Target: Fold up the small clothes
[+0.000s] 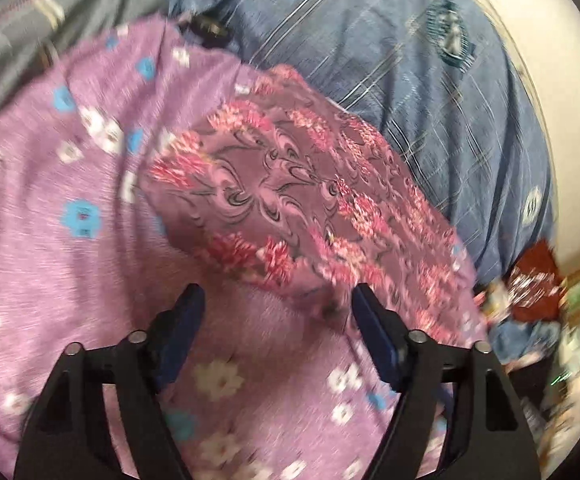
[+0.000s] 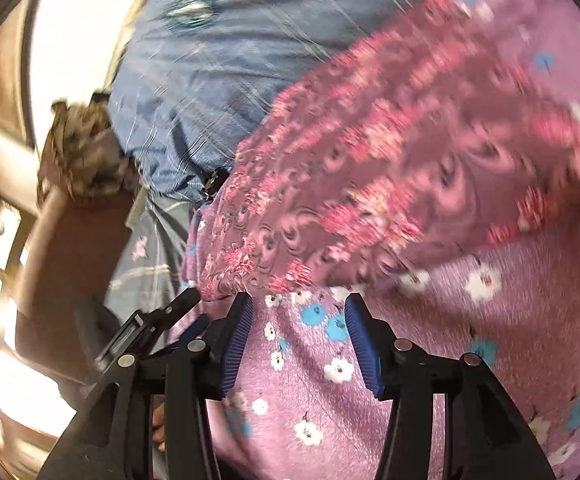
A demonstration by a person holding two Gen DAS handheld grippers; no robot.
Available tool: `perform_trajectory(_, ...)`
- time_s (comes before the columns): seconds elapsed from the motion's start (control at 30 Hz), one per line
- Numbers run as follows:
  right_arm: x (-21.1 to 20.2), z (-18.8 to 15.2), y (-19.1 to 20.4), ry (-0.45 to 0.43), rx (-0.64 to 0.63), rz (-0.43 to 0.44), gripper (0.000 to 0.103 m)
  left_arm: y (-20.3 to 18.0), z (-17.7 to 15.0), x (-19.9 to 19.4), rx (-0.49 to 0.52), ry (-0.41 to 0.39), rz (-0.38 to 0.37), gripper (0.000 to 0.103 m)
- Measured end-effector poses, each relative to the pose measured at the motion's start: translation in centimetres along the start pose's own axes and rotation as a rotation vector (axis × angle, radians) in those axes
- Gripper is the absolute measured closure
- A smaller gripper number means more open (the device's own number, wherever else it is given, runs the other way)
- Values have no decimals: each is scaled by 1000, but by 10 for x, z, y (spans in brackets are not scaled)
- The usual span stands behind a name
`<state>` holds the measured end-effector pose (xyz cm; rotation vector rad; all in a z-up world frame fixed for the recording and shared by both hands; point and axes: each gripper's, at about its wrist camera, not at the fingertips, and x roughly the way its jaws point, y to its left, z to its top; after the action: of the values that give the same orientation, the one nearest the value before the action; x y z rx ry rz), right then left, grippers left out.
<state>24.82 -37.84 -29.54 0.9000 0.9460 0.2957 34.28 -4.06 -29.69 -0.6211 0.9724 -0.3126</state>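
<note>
Left wrist view
- left tool (image 1: pixel 278 304): released, jaws wide, nothing between the pads; lilac fabric below the gap.
- small garment (image 1: pixel 290 200): pink-and-maroon swirl print, lying flat just ahead of the tool, its near edge close to the right-hand jaw tip; looks like 1 fold already in it, a judgement.
- lilac blanket (image 1: pixel 70 240): blue and white flowers, under the garment and under the tool.
- blue quilt (image 1: pixel 410 60): striped, beyond the garment, ahead and to the right.
- picture quality: blurred, seams and hems unreadable.

Right wrist view
- right tool (image 2: pixel 298 304): released, jaws part-way apart, no cloth pinched; the blanket shows through the gap.
- small garment (image 2: pixel 410 160): directly ahead of the tips, spreading up and right; its near hem sits just beyond the left-hand jaw tip.
- left tool (image 2: pixel 162 320): a black finger shows just left of the right tool, near the same hem.
- blue quilt (image 2: pixel 210 80): ahead-left, past the garment.

Step in hand (judgement)
- step: re-grasp the near hem for the next fold.
- how to do it well: 2 tools at 2 separate corners of the near hem; pinch garment cloth only, not the blanket; lift together, carry over evenly, set edge on edge.
- risk: catching the blanket, skewed fold.
</note>
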Motion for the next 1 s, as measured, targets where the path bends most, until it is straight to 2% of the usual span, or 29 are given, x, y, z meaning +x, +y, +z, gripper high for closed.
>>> perform_trajectory(0.07, -2, 4, -12, -18, 45, -16, 49, 3, 10, 15, -62, 21, -33, 23)
perform_trajectory(0.13, -3, 10, -29, -40, 122, -23, 45, 5, 16, 17, -95, -11, -55, 21)
perform_trajectory(0.2, -3, 15, -47, -55, 210, 3, 43, 9, 22, 19, -139, -24, -75, 21)
perform_trajectory(0.23, -2, 18, -56, -78, 267, 43, 44, 10, 23, 20, -160, -30, -87, 21)
perform_trajectory(0.4, 5, 36, -56, -190, 283, 60, 43, 12, 30, 25, -221, -73, -131, 24)
perform_trajectory(0.5, 15, 45, -52, -228, 264, 52, 43, 12, 33, 31, -205, -79, -94, 55)
perform_trajectory(0.53, 16, 46, -51, -236, 257, 46, 45, 12, 34, 34, -198, -74, -78, 71)
perform_trajectory(0.6, 17, 46, -50, -249, 241, 15, 63, 14, 33, 38, -197, -66, -72, 77)
perform_trajectory(0.63, 19, 46, -52, -243, 239, -27, 89, 13, 33, 38, -191, -70, -69, 80)
perform_trajectory(0.73, 15, 44, -56, -253, 234, -24, 90, 7, 30, 30, -158, -95, -83, 85)
perform_trajectory(0.77, 9, 44, -45, -278, 166, -57, 91, 5, 29, 25, -152, -102, -94, 86)
perform_trajectory(0.87, -10, 36, -18, -341, 38, -84, 91, -1, 27, 10, -135, -118, -128, 86)
perform_trajectory(1.0, -40, 9, -6, -329, -18, -72, 91, -1, 10, -31, -109, -129, -178, 86)
